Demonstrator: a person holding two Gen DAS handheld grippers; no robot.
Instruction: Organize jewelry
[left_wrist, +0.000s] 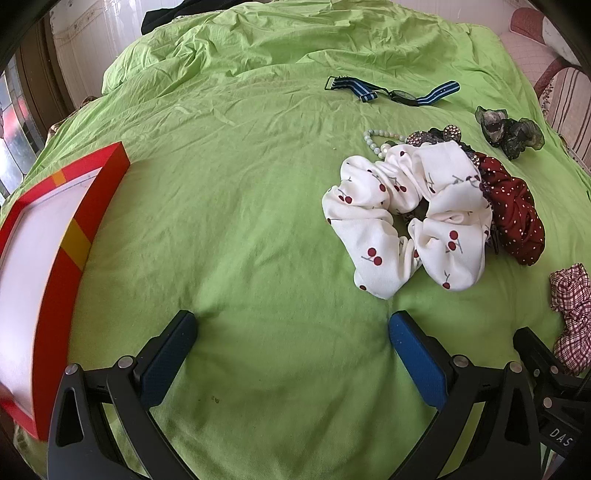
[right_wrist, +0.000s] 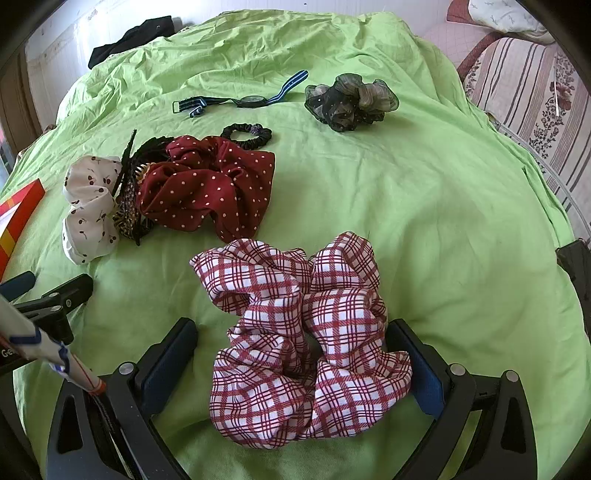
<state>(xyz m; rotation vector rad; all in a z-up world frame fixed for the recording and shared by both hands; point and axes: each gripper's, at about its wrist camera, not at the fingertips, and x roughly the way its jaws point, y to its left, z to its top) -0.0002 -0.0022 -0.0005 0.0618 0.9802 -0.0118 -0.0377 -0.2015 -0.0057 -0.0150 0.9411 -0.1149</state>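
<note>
My right gripper (right_wrist: 291, 328) stands open around a red-and-white plaid scrunchie (right_wrist: 306, 332) that lies on the green sheet. The scrunchie brushes the right pad and stays clear of the left one. Beyond it lie a dark red dotted scrunchie (right_wrist: 210, 184), a white cherry-print scrunchie (right_wrist: 88, 210), a black hair tie (right_wrist: 247, 134), a blue-striped watch (right_wrist: 251, 99) and a dark sheer scrunchie (right_wrist: 351, 101). My left gripper (left_wrist: 291, 325) is open over bare sheet, with nothing between its fingers. The cherry scrunchie (left_wrist: 406, 218) lies ahead to its right, and a pale bead bracelet (left_wrist: 376, 142) lies behind that.
A red box (left_wrist: 55, 240) with a white inside lies open at the left. The green sheet (left_wrist: 240, 184) is rumpled toward the back, where a black garment (right_wrist: 133, 37) lies. Striped bedding (right_wrist: 524, 92) borders the right. Dark hair clips (right_wrist: 129, 192) sit between the cherry and dotted scrunchies.
</note>
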